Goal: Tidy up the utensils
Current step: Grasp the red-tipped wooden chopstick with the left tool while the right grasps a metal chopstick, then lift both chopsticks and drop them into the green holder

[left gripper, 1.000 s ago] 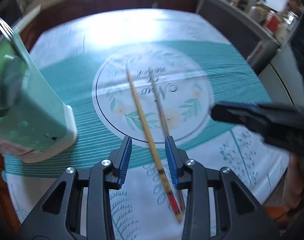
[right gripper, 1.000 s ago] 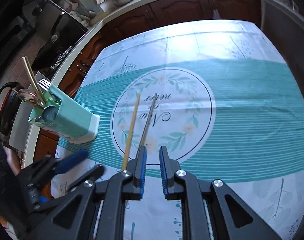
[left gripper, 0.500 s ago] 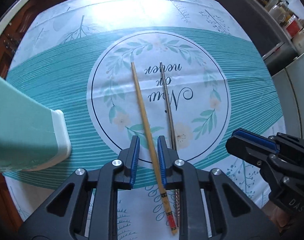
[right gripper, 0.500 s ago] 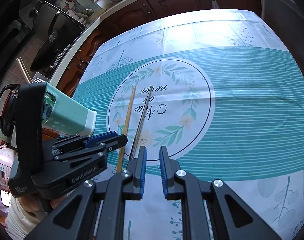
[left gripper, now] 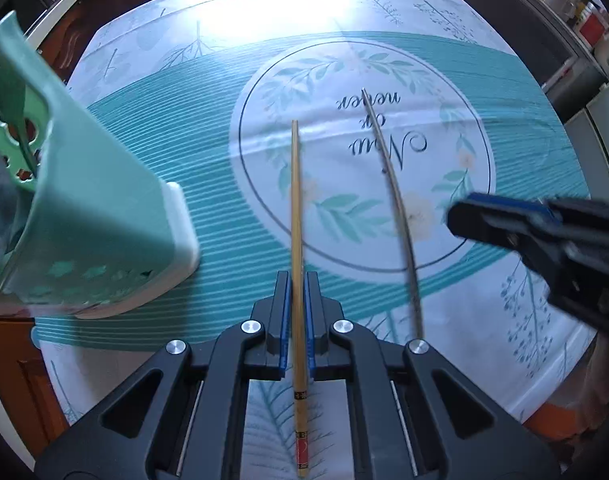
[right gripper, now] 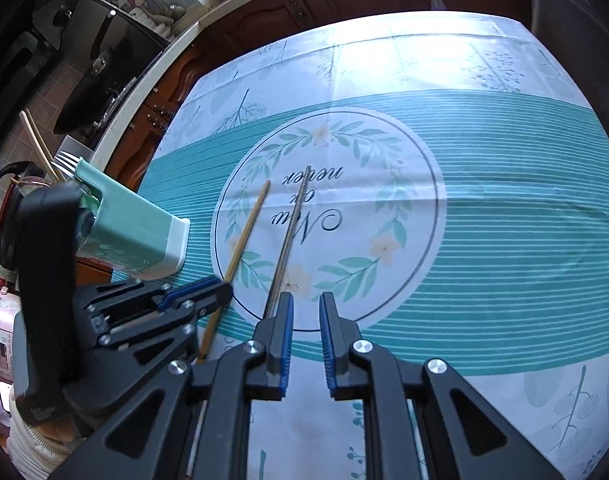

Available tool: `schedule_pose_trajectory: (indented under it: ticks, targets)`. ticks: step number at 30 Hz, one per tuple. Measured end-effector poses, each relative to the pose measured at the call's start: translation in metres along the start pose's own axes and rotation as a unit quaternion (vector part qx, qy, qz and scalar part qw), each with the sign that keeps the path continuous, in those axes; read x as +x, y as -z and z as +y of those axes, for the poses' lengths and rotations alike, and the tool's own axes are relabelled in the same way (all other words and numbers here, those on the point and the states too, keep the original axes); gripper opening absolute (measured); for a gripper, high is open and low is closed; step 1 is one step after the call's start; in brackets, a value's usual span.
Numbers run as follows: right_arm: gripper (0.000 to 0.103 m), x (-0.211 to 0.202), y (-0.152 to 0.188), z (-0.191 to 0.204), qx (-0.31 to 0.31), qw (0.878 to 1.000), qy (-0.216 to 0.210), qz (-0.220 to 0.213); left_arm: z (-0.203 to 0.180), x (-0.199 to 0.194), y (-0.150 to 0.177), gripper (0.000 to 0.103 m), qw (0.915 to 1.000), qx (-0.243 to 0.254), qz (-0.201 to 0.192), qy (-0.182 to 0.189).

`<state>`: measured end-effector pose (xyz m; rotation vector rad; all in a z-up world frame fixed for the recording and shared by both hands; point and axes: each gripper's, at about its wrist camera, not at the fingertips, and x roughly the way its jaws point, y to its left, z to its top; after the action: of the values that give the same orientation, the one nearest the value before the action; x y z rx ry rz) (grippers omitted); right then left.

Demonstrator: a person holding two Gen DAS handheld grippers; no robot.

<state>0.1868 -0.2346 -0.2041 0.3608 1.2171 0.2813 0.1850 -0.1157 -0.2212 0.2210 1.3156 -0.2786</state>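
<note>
Left hand-held gripper [left gripper: 297, 300]: jaws, a second ago apart with both chopsticks between them, are now closed on the bamboo chopstick [left gripper: 296, 216], gripped near its decorated end. The bamboo chopstick has swung away from the metal chopstick [left gripper: 392, 196], which lies on the tablecloth [left gripper: 524, 120] inside the printed circle, no longer beside it. Right hand-held gripper [right gripper: 304, 304]: unchanged, jaws slightly apart and holding nothing, just right of the metal chopstick. The green utensil holder [left gripper: 88, 208] lies tipped at the left on the counter.
</note>
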Motion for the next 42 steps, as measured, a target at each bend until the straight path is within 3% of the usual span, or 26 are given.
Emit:
schedule_pose_trajectory:
  ticks: [6,11,18,22,25,30,36,39,42]
  targets:
    - [0.013,0.024,-0.017,0.018,-0.001,0.999,0.018,0.035,0.003,-0.003,0.009,0.005,0.9999,0.013,0.005,0.003]
    - [0.023,0.047,-0.03,0.038,-0.013,0.995,0.076,0.066,0.007,-0.006,0.019,0.005,0.9997,0.022,0.001,0.011]
    - [0.024,0.062,-0.035,0.057,-0.038,0.987,0.133,0.079,0.014,-0.011,0.035,0.005,0.9996,0.02,-0.012,0.015]
    - [0.008,0.065,-0.032,0.061,-0.081,0.978,0.174,0.083,0.014,-0.014,0.045,0.004,0.9992,0.022,-0.021,0.027]
    - [0.005,0.061,-0.025,0.06,-0.104,0.97,0.201,0.085,0.014,-0.022,0.054,0.004,0.9976,0.02,-0.038,0.055]
    - [0.005,0.047,-0.016,0.041,-0.08,0.981,0.159,0.082,0.008,-0.05,0.064,0.004,0.9936,0.032,-0.096,0.051]
    - [0.005,0.007,-0.002,0.033,-0.065,0.993,0.094,0.012,0.015,-0.106,0.079,0.004,0.9752,0.018,-0.214,0.052]
    - [0.005,-0.018,0.004,0.037,-0.071,0.995,0.055,-0.036,0.028,-0.14,0.093,0.004,0.9595,0.007,-0.28,0.029]
    - [0.005,-0.046,0.011,0.05,-0.098,0.99,0.031,-0.098,0.046,-0.182,0.108,0.004,0.9346,0.005,-0.356,-0.003]
